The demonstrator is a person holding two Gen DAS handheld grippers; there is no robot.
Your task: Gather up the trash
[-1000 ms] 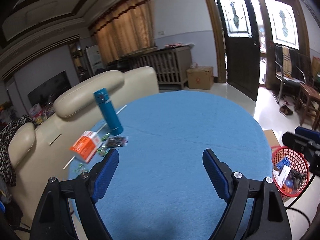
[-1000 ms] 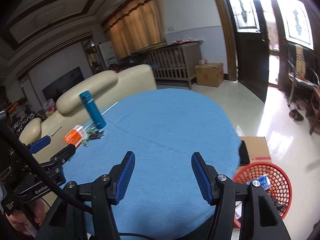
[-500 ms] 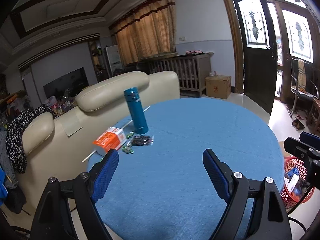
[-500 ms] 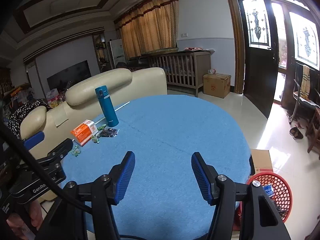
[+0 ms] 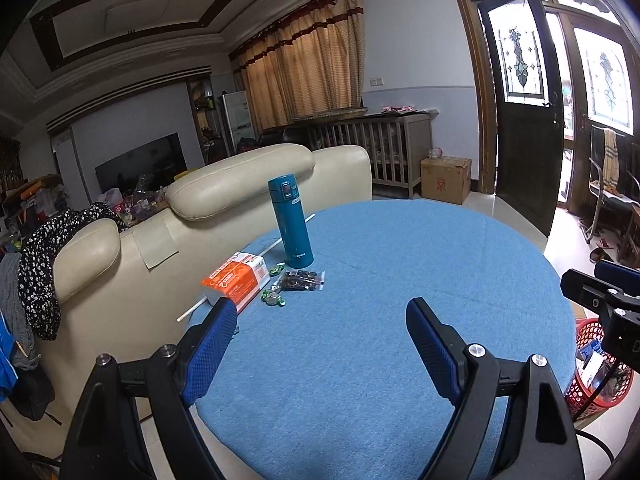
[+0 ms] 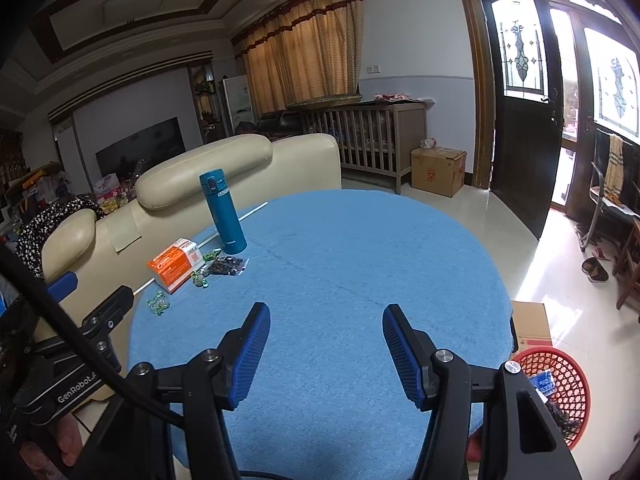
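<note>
both grippers, left point(image 5: 320, 336) and right point(image 6: 326, 334), hung over the blue desk point(image 6: 360, 264) with fingers apart and empty. the trash, a dark packet point(image 5: 303, 280) and green wrappers point(image 5: 274, 298), lay beside the teal flask point(image 5: 291, 222), which a careless reach could likely topple. the red basket point(image 6: 560, 384) stood on the floor.

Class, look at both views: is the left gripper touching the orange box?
Apart. In the right wrist view the left gripper stops short of the orange box, with bare sofa and table edge between them; its jaws are open and empty.
</note>
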